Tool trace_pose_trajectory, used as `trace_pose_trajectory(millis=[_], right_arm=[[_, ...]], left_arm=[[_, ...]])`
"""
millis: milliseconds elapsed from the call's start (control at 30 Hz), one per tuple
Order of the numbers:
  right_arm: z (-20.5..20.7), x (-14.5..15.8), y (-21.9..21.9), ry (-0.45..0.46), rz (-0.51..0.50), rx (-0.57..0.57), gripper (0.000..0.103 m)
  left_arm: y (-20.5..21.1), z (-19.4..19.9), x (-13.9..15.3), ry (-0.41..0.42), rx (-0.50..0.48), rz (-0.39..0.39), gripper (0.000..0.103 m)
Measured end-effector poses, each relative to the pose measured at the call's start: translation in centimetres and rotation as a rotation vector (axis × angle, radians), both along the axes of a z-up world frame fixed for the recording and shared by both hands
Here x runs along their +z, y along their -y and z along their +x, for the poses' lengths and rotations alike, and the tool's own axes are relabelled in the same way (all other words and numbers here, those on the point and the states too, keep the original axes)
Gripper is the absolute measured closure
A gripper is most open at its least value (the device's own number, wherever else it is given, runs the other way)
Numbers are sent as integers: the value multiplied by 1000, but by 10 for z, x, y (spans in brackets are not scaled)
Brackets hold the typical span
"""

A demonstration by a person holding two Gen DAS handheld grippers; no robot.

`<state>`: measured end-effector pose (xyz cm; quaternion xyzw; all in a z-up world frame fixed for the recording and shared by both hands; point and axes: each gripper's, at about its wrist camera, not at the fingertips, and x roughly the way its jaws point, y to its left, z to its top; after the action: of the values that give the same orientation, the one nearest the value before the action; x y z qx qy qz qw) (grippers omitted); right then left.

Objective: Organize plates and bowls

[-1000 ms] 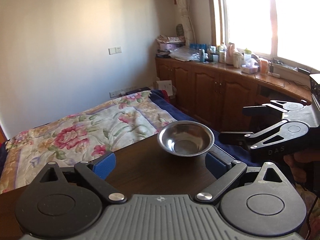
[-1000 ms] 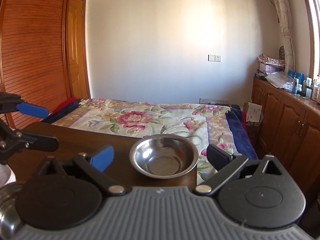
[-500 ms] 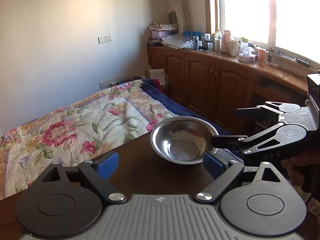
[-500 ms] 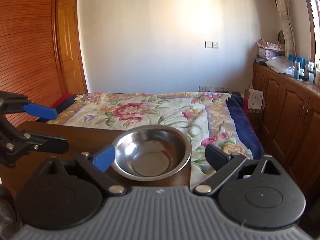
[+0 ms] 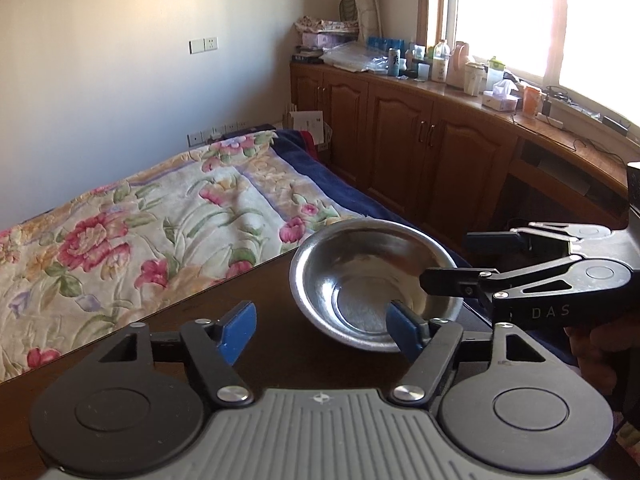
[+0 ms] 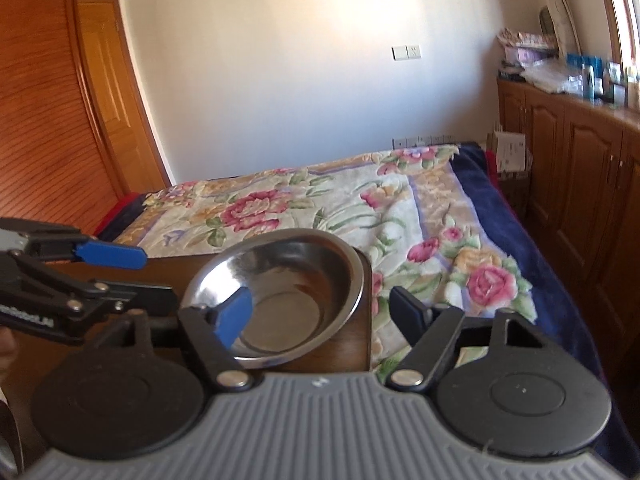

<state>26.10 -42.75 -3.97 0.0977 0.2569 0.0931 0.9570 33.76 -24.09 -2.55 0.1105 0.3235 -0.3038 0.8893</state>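
**Kid:** Right wrist view shows the steel bowl (image 6: 280, 296) near the corner of the brown worktop (image 6: 352, 356). Is it picked up yet?

**Helper:** Not that I can see. The right gripper (image 6: 320, 312) has its fingers spread wide, one blue pad over the bowl's rim, the other out past the worktop edge. Nothing is pinched.

**Kid:** And the other one?

**Helper:** The left gripper (image 5: 320, 326) is wide apart too, holding nothing, with one pad close by the bowl (image 5: 372, 284).

**Kid:** So is the tidying almost done?

**Helper:** I think it is only starting (no plates or stack show up anywhere). The bowl must be grabbed and carried, and it sits close to the edge by the bed (image 5: 132, 232), so it could slip off
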Motion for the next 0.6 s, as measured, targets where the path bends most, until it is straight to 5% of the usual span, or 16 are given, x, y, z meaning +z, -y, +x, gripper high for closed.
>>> trace_pose_trajectory(millis=[600], right_arm=[[12,-11,1,-59,60,-1,53]], left_arm=[[15,32,-22,-125,18,-9,49]])
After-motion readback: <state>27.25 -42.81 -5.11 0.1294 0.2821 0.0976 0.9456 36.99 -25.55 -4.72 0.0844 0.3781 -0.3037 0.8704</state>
